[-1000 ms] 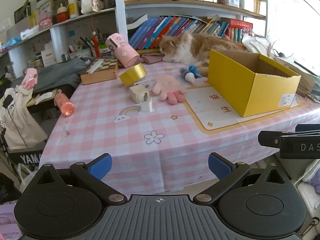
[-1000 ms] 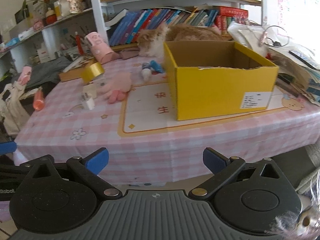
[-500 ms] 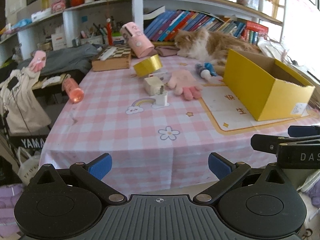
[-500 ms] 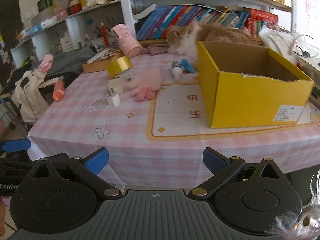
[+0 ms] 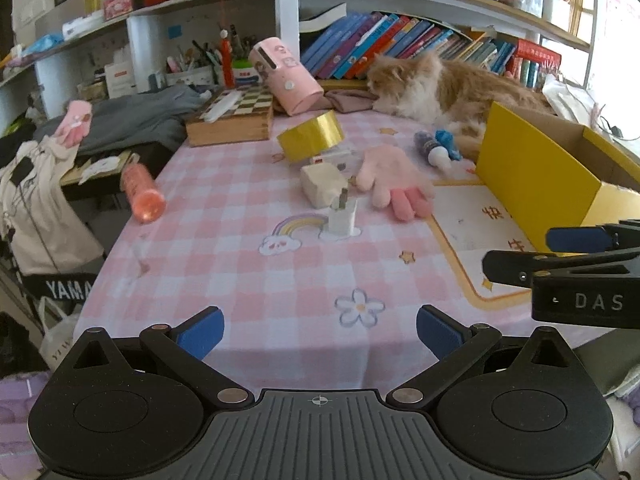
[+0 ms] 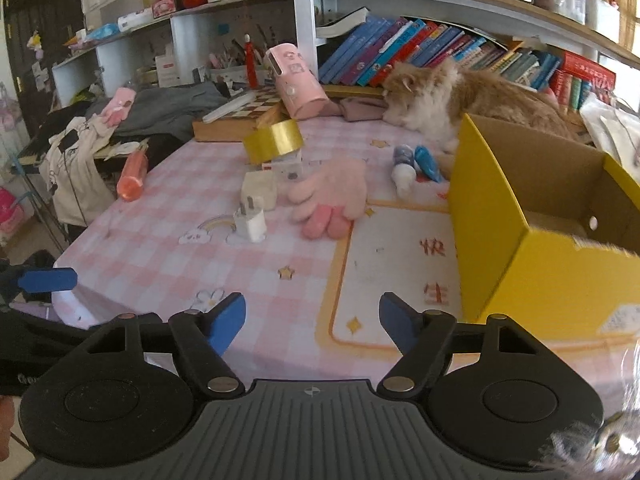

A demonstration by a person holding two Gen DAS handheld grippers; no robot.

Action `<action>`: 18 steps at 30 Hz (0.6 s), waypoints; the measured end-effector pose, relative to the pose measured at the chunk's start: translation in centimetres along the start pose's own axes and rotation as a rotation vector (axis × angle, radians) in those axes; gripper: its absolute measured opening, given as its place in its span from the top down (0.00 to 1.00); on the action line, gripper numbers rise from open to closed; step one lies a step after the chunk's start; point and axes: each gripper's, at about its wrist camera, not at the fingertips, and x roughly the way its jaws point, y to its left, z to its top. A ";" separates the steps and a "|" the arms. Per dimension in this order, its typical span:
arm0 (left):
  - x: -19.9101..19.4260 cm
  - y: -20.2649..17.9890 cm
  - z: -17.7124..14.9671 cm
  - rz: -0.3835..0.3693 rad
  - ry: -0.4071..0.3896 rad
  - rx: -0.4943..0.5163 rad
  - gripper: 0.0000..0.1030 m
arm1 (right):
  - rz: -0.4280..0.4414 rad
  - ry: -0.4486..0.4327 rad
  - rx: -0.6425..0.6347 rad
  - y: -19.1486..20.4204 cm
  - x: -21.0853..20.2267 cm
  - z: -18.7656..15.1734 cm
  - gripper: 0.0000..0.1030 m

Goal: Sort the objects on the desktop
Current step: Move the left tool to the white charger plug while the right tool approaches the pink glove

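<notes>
Both your grippers empty over tablecloth (image 5: 240, 240): left gripper (image 5: 319, 332) wide apart, right gripper (image 6: 313, 322) jaws closing, nothing between; pink glove (image 6: 332, 196) beside yellow box (image 6: 532, 264).

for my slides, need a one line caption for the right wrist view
Empty tongs, closing, approach a pink checked table holding a charger, glove, tape roll and yellow box.

Right gripper (image 6: 312, 322) at six o'clock, jaws closing on nothing above a pink checked tablecloth (image 6: 168, 256); open yellow box (image 6: 532, 236) at three o'clock; pink glove (image 6: 332, 196) centre; white charger (image 6: 250, 222) just left of it; cat (image 6: 452, 92) at one o'clock.
</notes>
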 end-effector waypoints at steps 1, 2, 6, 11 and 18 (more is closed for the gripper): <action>0.4 -0.2 0.3 0.002 0.002 0.003 0.00 | 0.006 0.000 -0.002 -0.2 0.4 0.4 0.29; 0.8 -0.2 0.6 0.003 0.005 0.005 0.00 | 0.011 0.003 -0.004 -0.4 0.9 0.8 0.29; 2.4 -0.6 1.8 -0.001 0.024 0.005 0.00 | 0.029 0.011 -0.017 -0.9 2.6 2.1 0.29; 4.2 -1.3 3.3 0.005 0.028 0.016 0.00 | 0.050 0.027 -0.006 -2.2 4.7 3.8 0.29; 6.4 -2.2 5.0 0.015 0.047 0.036 0.01 | 0.071 0.042 0.014 -3.5 7.4 5.9 0.29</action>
